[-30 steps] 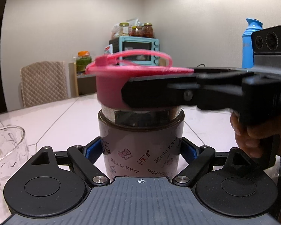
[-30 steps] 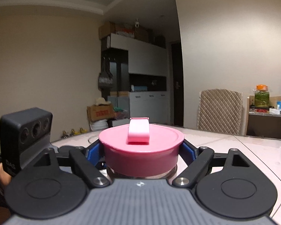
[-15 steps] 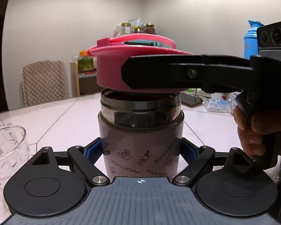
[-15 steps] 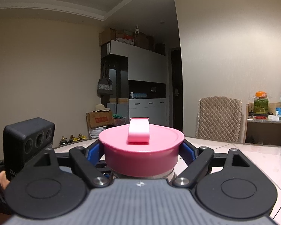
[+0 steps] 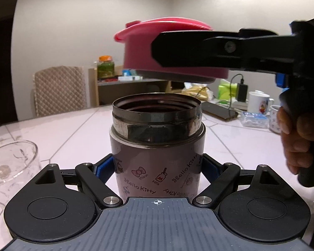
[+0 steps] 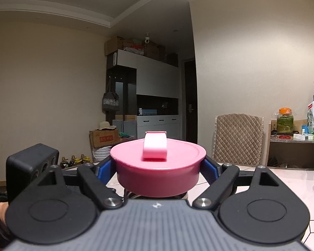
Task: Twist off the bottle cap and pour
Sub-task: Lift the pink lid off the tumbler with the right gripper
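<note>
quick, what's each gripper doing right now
Left gripper: shut on the brown Hello Kitty steel flask.
Right gripper: shut on the round pink plastic cap.

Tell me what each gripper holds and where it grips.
Left gripper clamps the flask around its lower body; right gripper clamps the pink cap by its side wall.

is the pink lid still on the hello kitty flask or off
Off. The pink lid hangs clear above the flask's bare steel threaded mouth, clamped in the right gripper.
</note>
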`<act>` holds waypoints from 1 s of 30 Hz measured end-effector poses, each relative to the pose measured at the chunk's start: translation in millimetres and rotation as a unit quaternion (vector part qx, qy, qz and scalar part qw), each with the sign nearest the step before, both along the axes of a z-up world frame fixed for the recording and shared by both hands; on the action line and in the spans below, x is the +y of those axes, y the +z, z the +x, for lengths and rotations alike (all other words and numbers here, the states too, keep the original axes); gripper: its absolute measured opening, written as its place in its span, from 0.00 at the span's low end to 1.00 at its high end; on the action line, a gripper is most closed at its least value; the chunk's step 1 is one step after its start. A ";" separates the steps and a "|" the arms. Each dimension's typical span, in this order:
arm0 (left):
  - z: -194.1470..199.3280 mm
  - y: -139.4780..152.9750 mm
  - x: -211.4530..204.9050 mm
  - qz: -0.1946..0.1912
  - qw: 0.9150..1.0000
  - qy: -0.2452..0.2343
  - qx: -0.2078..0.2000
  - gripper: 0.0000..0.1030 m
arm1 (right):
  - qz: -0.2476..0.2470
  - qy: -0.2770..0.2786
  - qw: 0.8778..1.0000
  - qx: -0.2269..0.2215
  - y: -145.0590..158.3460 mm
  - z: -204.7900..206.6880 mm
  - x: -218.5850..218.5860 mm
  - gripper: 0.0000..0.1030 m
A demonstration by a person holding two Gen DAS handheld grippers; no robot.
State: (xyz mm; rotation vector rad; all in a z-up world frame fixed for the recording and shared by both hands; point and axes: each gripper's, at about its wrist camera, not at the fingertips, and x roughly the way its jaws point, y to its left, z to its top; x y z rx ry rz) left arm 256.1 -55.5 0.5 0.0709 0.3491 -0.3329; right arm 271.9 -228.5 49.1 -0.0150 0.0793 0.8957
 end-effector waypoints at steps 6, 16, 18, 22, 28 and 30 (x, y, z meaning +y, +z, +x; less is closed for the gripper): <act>8.2 2.8 2.9 -0.002 1.000 0.017 -0.001 0.87 | 0.005 -0.020 1.000 0.002 1.6 3.3 0.9 0.82; 25.8 5.1 -0.8 -0.001 1.000 0.029 0.003 0.87 | 0.013 -0.050 0.999 0.013 0.0 10.5 -2.1 0.82; 28.3 5.8 -0.7 -0.003 0.999 0.032 0.005 0.87 | 0.015 -0.056 0.998 0.015 -0.5 11.8 -2.7 0.82; 32.5 2.6 1.6 -0.004 0.999 0.035 0.007 0.87 | 0.014 -0.068 0.997 0.016 -1.0 14.8 -3.0 0.82; 33.8 0.6 0.8 -0.003 0.999 0.039 0.007 0.87 | 0.013 -0.076 0.997 0.017 -3.4 15.3 -2.9 0.82; 34.1 0.5 0.0 -0.003 0.999 0.040 0.008 0.87 | 0.013 -0.082 0.996 0.017 -4.0 15.0 -3.3 0.83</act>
